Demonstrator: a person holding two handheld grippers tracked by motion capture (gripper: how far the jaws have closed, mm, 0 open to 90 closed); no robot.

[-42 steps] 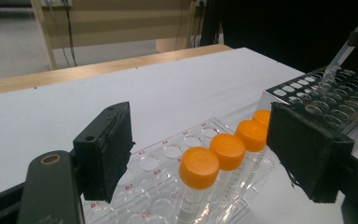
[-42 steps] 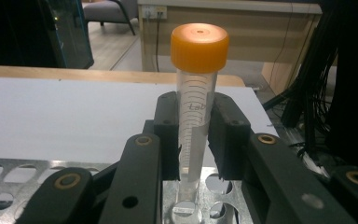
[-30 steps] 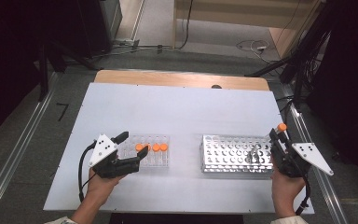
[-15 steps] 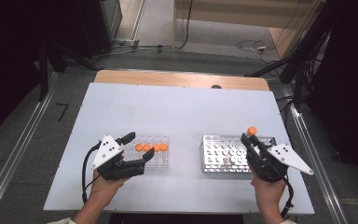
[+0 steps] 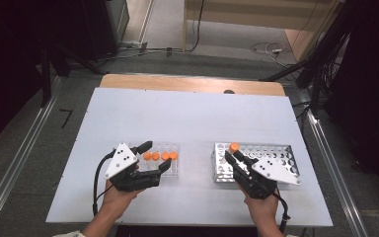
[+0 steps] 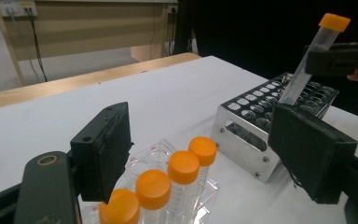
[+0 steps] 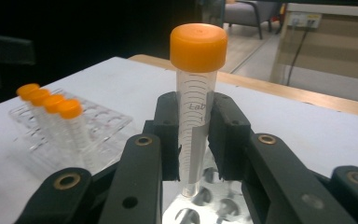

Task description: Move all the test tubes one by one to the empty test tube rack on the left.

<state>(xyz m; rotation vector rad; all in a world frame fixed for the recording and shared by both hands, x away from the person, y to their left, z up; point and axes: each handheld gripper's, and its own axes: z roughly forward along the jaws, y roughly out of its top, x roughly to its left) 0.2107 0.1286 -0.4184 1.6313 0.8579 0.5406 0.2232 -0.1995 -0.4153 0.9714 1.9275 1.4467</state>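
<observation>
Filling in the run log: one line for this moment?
right gripper: shut on tube over metal rack | left gripper: open, around capped tubes in clear rack

Left gripper (image 5: pixel 157 156): low over the table's near-left part, jaws parted with nothing pressed between them, lately closing a little. Left hand (image 5: pixel 121 193) grips from below.

Right gripper (image 5: pixel 234 157): near-right part, jaws clamped on a tube (image 7: pixel 196 100), held upright. Right hand (image 5: pixel 261 201) behind it.

The high view looks forward and down from six o'clock onto the white rectangular tabletop (image 5: pixel 187 118). Both gripper views sit low and close, sharing the clear plastic tube rack (image 6: pixel 161 151) (image 7: pixel 105 123) and the perforated metal rack (image 6: pixel 261 114).
</observation>
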